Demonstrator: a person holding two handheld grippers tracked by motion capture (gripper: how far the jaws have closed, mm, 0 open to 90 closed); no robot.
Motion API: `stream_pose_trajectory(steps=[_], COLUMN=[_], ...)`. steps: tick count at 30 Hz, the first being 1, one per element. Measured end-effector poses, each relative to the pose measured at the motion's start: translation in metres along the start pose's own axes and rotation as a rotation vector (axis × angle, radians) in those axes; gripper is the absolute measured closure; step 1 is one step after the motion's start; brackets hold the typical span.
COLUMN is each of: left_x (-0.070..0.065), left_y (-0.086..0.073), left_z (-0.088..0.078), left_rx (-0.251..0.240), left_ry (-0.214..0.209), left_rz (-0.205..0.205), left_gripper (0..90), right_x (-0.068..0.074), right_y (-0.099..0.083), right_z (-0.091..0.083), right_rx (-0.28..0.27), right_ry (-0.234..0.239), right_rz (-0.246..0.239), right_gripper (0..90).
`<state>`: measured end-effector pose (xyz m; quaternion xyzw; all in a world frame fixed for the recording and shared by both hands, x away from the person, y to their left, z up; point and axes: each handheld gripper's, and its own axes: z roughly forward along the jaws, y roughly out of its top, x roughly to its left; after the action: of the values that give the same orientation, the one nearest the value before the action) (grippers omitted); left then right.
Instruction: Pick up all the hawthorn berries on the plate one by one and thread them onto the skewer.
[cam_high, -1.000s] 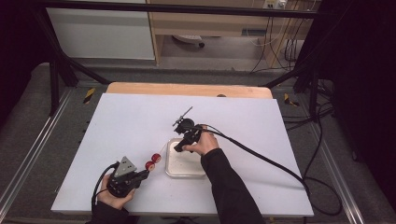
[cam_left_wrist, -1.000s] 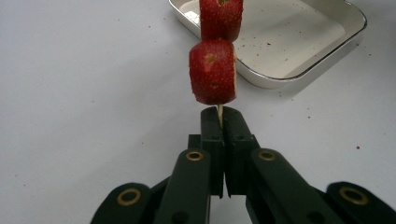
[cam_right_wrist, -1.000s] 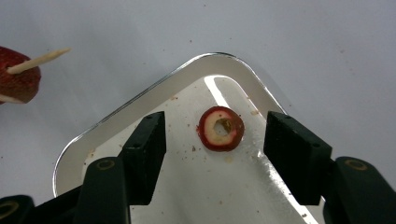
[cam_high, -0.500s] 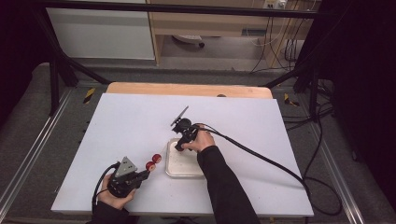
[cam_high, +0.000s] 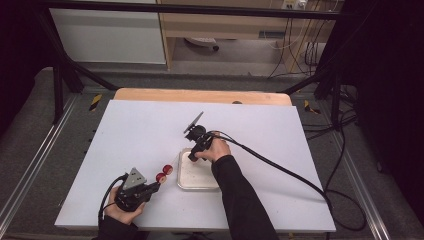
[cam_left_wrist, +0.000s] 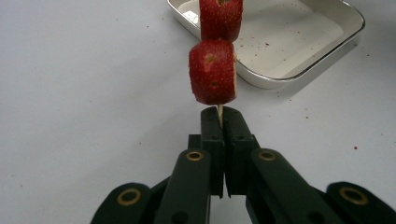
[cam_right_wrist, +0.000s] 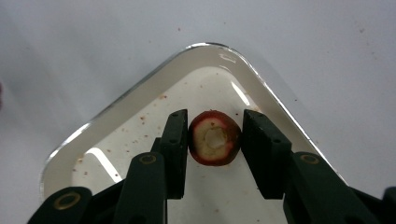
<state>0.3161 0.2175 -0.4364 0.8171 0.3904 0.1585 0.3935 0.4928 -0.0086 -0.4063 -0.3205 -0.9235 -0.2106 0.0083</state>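
My left gripper (cam_high: 154, 186) (cam_left_wrist: 219, 116) lies near the table's front left, shut on a thin wooden skewer (cam_left_wrist: 218, 110). Two red strawberry pieces (cam_high: 161, 177) (cam_left_wrist: 212, 72) are threaded on the skewer, which points toward a white tray (cam_high: 197, 182) (cam_left_wrist: 303, 70). My right gripper (cam_high: 191, 157) (cam_right_wrist: 212, 123) reaches down into the tray's far left corner (cam_right_wrist: 140, 88). Its jaws have just been closing on a cut strawberry slice (cam_right_wrist: 215, 138). The slice sits between them on the tray floor, and both pads touch its sides.
The white table sheet (cam_high: 260, 130) has open room to the right of and beyond the tray. A bare wooden strip (cam_high: 150, 95) runs along the far edge. The right gripper's black cable (cam_high: 280, 167) trails off to the right across the sheet.
The right forearm has shifted slightly to the left over the tray. The left hand and its skewer have stayed put.
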Motion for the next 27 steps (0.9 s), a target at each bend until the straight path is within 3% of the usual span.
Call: stream_pose_trajectory(steps=[11,20,27], left_x=[-0.004,-0.004,-0.006], left_y=[0.001,0.002,0.003], left_z=[0.0,0.0,0.0], left_rx=[-0.008,-0.004,-0.009], left_ry=[0.004,0.0,-0.002], left_rz=[0.004,0.017,0.01], left_gripper=[88.0,88.0,88.0], right_x=[0.019,0.018,0.016], right_y=[-0.017,-0.044,-0.067], right_z=[-0.035,-0.045,-0.053], right_rx=[-0.117,-0.213,-0.389], right_ry=[0.036,0.082,0.13], right_rz=[0.041,0.093,0.164], right_gripper=[62.4,62.5,62.6])
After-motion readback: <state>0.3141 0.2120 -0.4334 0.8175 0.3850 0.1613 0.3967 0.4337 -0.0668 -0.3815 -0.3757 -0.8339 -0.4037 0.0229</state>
